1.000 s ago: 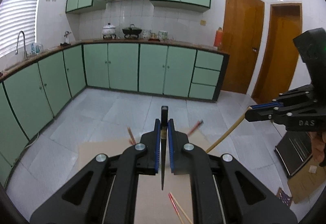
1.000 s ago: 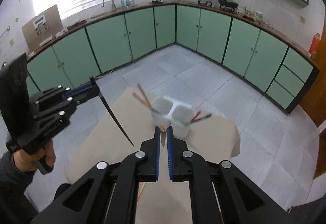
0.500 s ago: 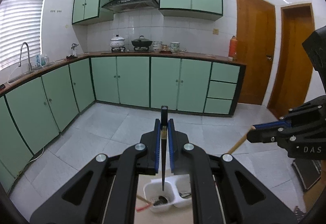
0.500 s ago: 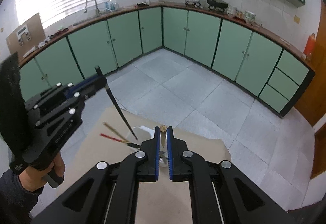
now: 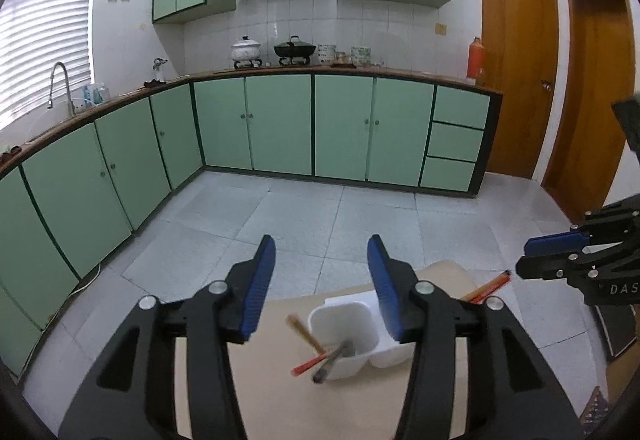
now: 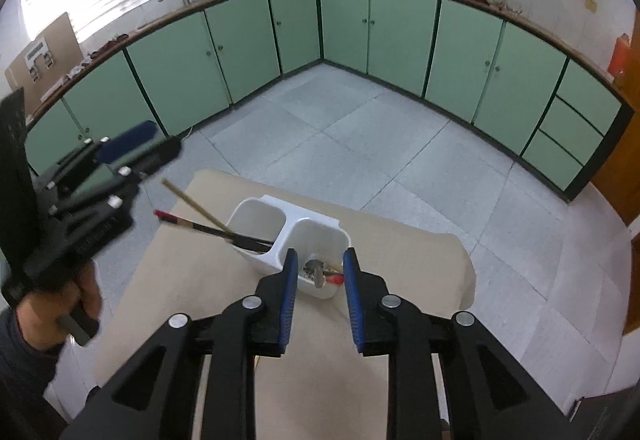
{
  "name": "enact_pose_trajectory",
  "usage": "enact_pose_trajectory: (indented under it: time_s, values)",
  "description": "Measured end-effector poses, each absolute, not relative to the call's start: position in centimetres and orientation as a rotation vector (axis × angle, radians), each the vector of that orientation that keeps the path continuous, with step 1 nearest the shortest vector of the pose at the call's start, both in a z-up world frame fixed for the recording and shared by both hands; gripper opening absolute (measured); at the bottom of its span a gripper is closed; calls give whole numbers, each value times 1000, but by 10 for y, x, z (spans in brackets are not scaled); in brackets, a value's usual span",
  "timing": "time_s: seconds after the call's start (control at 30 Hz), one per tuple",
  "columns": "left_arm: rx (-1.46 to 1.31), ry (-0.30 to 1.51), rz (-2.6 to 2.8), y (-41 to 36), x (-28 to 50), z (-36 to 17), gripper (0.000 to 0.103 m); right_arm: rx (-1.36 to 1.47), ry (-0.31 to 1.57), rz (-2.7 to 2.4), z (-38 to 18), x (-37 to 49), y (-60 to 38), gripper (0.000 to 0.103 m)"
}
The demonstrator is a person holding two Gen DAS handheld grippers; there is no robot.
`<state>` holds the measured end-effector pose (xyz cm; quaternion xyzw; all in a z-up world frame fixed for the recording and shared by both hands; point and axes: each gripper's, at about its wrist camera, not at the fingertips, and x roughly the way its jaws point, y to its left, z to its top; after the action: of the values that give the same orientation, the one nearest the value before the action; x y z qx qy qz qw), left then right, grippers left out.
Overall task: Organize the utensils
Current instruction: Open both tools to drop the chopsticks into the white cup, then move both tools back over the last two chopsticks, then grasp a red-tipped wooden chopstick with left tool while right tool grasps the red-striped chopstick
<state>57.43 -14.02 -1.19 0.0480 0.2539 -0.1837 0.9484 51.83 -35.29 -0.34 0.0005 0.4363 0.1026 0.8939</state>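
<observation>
While I hold both tools over the surface (image 6: 400, 240), the left tool (image 5: 322, 280) and right tool (image 6: 320, 282) stand apart, empty; the white two-compartment holder (image 6: 296, 228) sits mid-surface, chopsticks (image 6: 208, 217) leaning left from its left compartment.

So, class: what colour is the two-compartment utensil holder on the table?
White; the utensil holder shows best in the right wrist view.

The stuff in the near cup of the white holder (image 6: 316, 240) is half hidden behind the right gripper (image 6: 319, 294) fingers, can't tell what's what; the left gripper (image 6: 132, 155) is motion-blurred there; the right gripper's body runs off the left view's edge.
</observation>
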Motion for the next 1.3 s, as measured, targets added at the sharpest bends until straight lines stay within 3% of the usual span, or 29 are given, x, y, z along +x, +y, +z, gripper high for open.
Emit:
enact_pose_trajectory:
  time_s: [0.13, 0.33, 0.47, 0.7, 1.03, 1.13, 1.23, 1.3]
  values:
    - [80, 472, -365, -108, 520, 14, 72, 57, 783, 206, 20, 458, -359, 40]
    - [106, 447, -337, -63, 412, -4, 90, 89, 625, 164, -30, 326, -342, 44]
    - [109, 492, -303, -45, 350, -60, 93, 119, 603, 118, -109, 259, -314, 45]
    - [61, 598, -281, -34, 264, -180, 93, 212, 740, 92, -242, 199, -264, 45]
    - [-71, 655, -165, 16, 244, -217, 93, 80, 719, 114, -269, 204, -241, 45]
    - [-77, 662, -167, 19, 245, -221, 93, 72, 711, 104, -270, 219, -241, 37]
    - [-77, 665, -179, 15, 245, -226, 93, 102, 721, 76, -270, 227, -254, 6]
    - [-75, 676, -206, 0, 249, -231, 93, 128, 716, 39, -272, 230, -265, 5]
